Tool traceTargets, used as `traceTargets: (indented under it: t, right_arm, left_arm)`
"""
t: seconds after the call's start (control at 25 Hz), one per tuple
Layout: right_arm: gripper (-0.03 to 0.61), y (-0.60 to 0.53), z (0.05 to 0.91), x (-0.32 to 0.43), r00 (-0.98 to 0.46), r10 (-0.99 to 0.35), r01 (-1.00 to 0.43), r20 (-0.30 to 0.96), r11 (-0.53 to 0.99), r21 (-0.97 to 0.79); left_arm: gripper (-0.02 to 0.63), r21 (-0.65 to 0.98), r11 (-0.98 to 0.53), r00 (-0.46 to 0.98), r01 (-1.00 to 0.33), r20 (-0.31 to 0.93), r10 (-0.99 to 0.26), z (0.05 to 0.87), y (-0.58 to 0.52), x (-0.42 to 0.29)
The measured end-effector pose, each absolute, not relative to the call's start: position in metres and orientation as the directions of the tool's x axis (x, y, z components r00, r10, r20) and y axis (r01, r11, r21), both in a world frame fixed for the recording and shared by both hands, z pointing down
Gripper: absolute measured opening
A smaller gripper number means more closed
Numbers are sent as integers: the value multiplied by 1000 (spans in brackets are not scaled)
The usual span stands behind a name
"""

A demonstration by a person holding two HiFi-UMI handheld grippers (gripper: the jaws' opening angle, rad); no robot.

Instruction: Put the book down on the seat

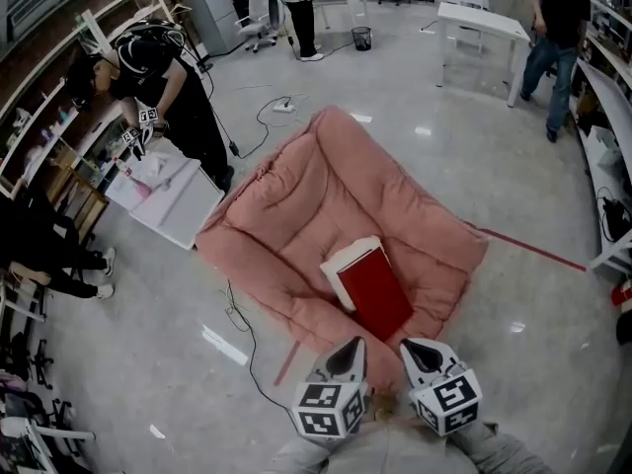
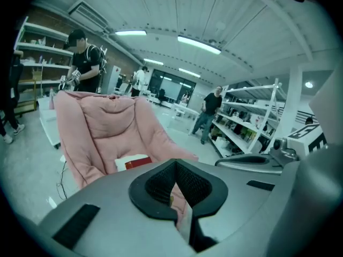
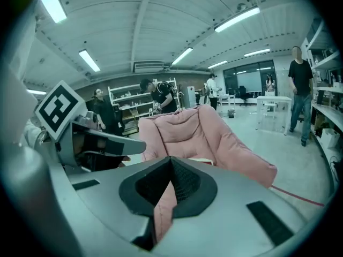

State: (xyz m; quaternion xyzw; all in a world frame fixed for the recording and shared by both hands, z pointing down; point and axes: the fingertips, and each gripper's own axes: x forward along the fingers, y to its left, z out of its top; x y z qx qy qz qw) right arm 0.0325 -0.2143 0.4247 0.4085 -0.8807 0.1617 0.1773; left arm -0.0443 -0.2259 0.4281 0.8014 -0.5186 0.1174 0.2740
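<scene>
Lying flat near the centre of the head view, the red book [image 1: 372,289] is resting on the pink seat [image 1: 286,205], its white page edge facing the upper left. The left gripper [image 1: 350,348] and right gripper [image 1: 414,349] are hovering at the bottom centre, just below the book. Each has its jaws pressed together on nothing.
</scene>
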Motion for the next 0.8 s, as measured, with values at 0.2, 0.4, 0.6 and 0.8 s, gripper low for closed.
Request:
traceTargets:
  t: [0.2, 0.4, 0.6, 0.8]
  right_arm:
    - [-6, -218, 410, 32, -602, -682, -780, 415, 613, -124]
    - [-6, -210, 406, 29, -609, -681, -773, 406, 624, -112]
    - [-6, -210, 401, 27, -605, -686, -776, 405, 621, -107]
    - [-6, -213, 402, 32, -608, -682, -772, 407, 626, -105]
  left_arm:
    - [6, 321, -311, 432, -894, 444, -785, 421, -219, -50]
    - [6, 323, -303, 425, -897, 435, -794, 417, -216, -54]
    - [6, 331, -304, 430, -893, 431, -793, 413, -217, -57]
    - [6, 334, -304, 432, -892, 433, -792, 414, -220, -50]
